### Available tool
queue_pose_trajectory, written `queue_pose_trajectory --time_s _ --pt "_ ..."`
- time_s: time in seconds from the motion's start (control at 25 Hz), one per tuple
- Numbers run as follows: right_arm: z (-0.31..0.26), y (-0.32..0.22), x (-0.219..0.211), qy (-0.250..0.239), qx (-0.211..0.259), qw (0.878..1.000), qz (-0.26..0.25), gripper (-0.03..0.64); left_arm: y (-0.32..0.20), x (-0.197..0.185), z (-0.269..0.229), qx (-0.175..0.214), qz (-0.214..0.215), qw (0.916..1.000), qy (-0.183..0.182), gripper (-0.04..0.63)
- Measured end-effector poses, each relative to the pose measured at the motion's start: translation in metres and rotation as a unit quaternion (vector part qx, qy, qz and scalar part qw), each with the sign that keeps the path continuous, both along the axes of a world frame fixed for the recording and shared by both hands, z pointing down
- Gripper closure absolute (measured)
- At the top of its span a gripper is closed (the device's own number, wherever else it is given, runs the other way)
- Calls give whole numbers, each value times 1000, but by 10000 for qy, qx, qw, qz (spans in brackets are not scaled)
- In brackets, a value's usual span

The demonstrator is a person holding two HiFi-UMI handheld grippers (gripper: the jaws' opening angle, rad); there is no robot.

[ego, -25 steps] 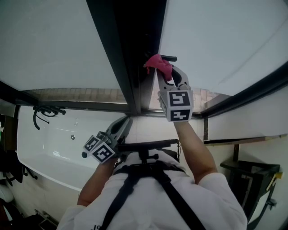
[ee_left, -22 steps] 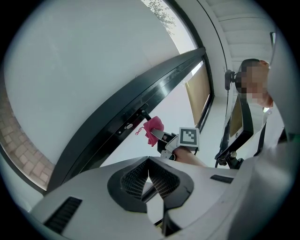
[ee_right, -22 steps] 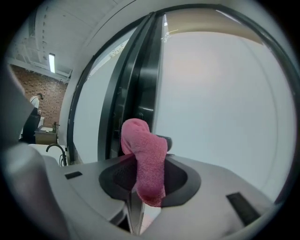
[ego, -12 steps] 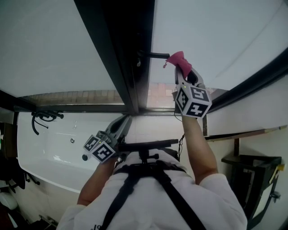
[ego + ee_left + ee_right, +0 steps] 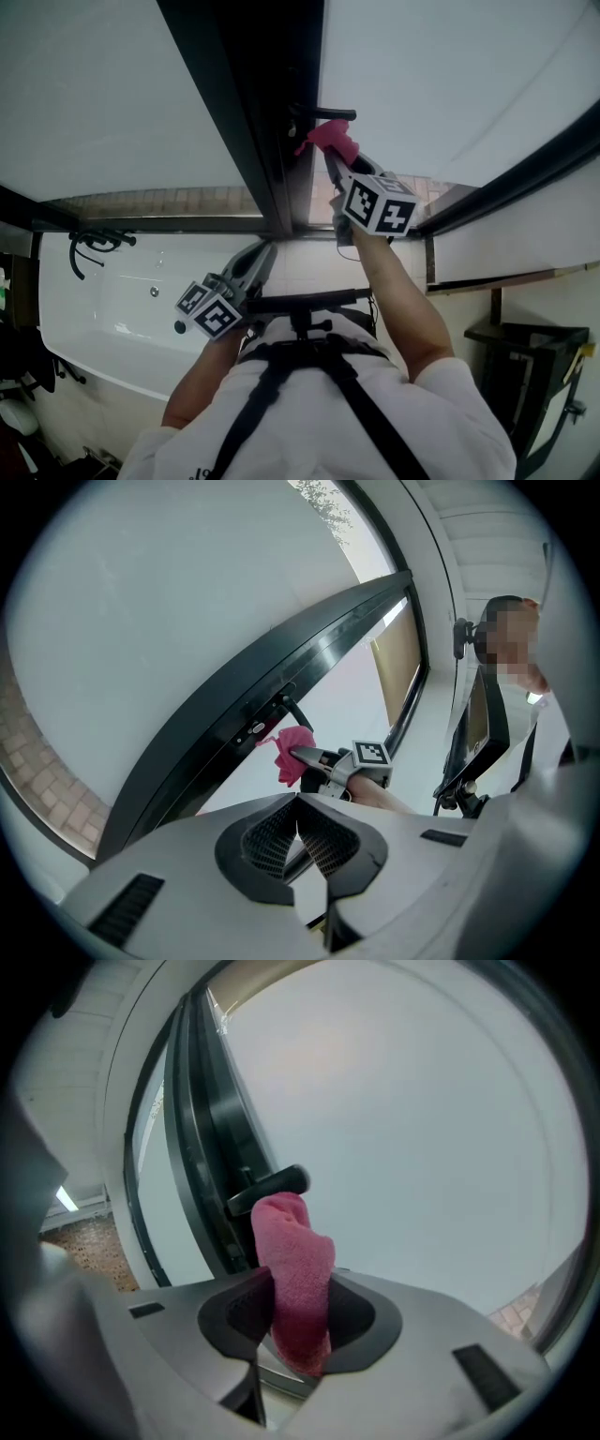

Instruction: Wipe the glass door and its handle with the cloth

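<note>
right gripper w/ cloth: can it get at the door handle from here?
Likely yes. The right gripper is shut on the pink cloth, whose tip sits just under the black handle on the dark door frame, with nothing between them. Contact itself I can't confirm.

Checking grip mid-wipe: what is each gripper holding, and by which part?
The right gripper clamps the pink cloth by its lower part; the free end reaches toward the door handle. The left gripper has its jaws together, holding nothing.
</note>
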State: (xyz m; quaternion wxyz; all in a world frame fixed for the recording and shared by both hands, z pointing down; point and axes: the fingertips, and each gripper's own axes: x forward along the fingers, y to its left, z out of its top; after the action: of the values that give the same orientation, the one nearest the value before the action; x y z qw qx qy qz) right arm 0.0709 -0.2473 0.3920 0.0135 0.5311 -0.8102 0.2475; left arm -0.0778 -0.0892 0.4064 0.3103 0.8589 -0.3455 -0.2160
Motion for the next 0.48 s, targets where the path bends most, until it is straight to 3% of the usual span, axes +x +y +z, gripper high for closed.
queue_pose_trajectory --time_s 0.28,0.48 --pt "-10 -15 -48 -207 -163 9977 -630 486 4 -5 -2 5 -152 9999 -36 601" --pt "-24 -22 -45 -769 -128 9945 -704 486 4 -11 -4 30 -250 9997 -33 601"
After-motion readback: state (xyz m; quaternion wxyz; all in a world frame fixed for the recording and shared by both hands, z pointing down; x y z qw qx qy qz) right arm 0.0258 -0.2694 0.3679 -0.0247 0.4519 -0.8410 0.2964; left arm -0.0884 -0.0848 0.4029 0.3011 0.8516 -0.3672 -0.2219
